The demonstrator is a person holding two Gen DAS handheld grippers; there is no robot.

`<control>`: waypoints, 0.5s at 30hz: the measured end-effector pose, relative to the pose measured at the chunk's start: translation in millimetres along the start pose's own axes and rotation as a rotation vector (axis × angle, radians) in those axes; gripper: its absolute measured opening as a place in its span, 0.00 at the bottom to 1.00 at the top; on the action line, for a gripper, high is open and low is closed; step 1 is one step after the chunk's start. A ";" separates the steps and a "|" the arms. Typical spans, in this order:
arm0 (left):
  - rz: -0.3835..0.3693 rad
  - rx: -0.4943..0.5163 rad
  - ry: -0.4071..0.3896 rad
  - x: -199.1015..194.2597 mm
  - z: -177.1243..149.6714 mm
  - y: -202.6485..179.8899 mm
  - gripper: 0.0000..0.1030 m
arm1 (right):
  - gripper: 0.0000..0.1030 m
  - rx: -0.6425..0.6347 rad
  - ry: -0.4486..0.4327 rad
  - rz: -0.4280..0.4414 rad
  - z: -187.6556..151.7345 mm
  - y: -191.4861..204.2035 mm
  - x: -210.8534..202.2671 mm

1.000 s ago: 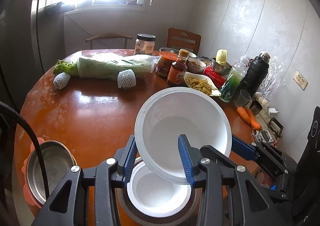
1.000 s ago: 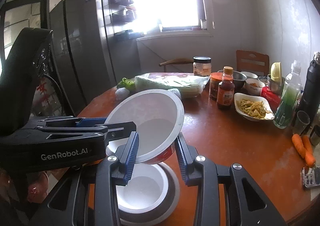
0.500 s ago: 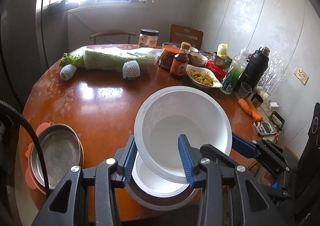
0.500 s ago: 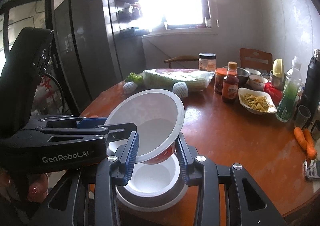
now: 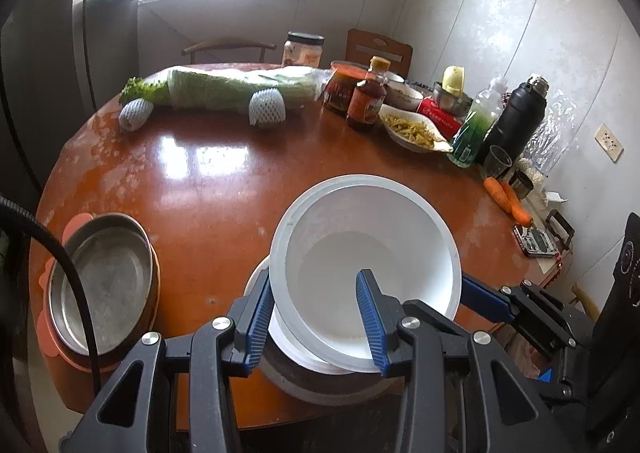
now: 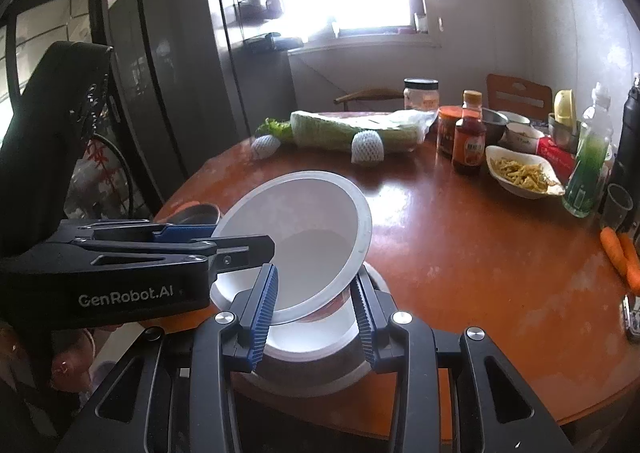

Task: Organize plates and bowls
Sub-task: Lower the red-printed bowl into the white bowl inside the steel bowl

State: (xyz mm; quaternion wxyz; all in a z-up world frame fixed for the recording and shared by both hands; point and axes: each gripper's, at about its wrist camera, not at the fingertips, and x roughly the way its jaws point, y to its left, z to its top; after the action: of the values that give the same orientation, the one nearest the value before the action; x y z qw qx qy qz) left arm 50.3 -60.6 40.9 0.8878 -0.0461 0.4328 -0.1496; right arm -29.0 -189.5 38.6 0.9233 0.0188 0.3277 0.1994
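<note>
Now | white bowl (image 5: pixel 372 253) tilted over stacked bowls (image 6: pixel 304 337) | left hand-held gripper (image 5: pixel 316 317) and right hand-held gripper (image 6: pixel 316 309) both clamp its rim

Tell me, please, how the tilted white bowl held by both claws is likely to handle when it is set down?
The white bowl looks thin-walled, so probably light and slightly flexible. Its glossy rim may slip in the left claw and right claw. Tilted over the lower bowl, it would likely nest.

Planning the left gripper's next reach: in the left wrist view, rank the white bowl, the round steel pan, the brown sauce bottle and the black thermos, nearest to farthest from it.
1. White bowl, at the left gripper.
2. Round steel pan, left table edge.
3. Brown sauce bottle, far centre.
4. Black thermos, far right; close to the bottle's distance.
</note>
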 end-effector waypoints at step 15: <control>0.029 0.012 0.057 19.6 -13.9 1.9 0.41 | 0.39 0.003 0.058 0.004 -16.8 -3.1 14.8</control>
State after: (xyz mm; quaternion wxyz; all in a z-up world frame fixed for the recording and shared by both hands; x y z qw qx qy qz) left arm 51.2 -64.1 17.0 0.8775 -0.0302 0.4576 -0.1403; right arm -27.8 -188.3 16.0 0.9129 0.0150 0.3548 0.2011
